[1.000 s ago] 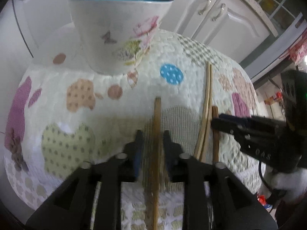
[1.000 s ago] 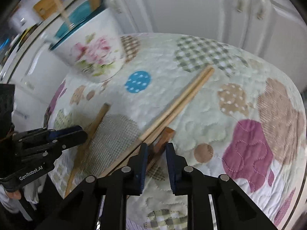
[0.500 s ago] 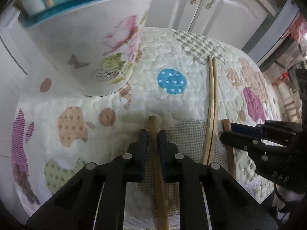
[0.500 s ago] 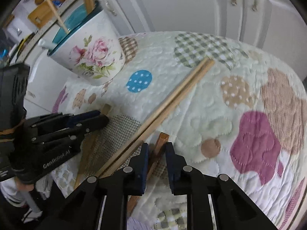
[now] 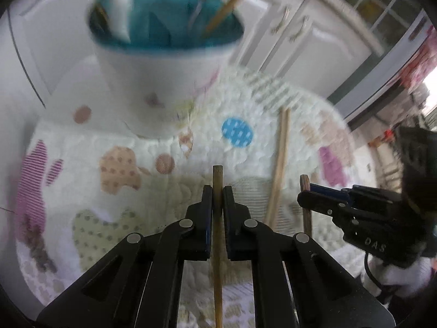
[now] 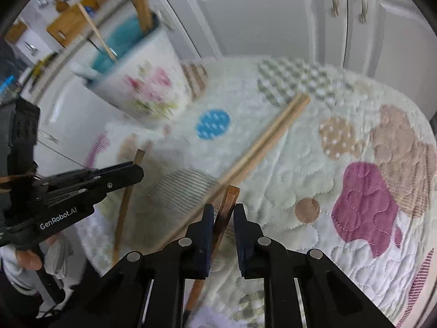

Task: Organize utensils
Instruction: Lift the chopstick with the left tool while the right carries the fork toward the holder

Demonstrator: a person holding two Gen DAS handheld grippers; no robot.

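the left gripper [image 5: 217, 199] is clenched on a wooden stick [image 5: 217, 235], floral holder [image 5: 164, 82] at 11 o'clock. the right gripper [image 6: 223, 220] is closing around a brown chopstick [image 6: 225, 213], touching it on 1 side only.

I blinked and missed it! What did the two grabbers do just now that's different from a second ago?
The left gripper shut its fingers on the brown chopstick, which lay loose between them before, and began lifting it. The right gripper is closing around the darker chopstick, pads not clearly pressing yet. The pale chopstick pair stays on the quilted cloth, and the flowered holder stands where it was.
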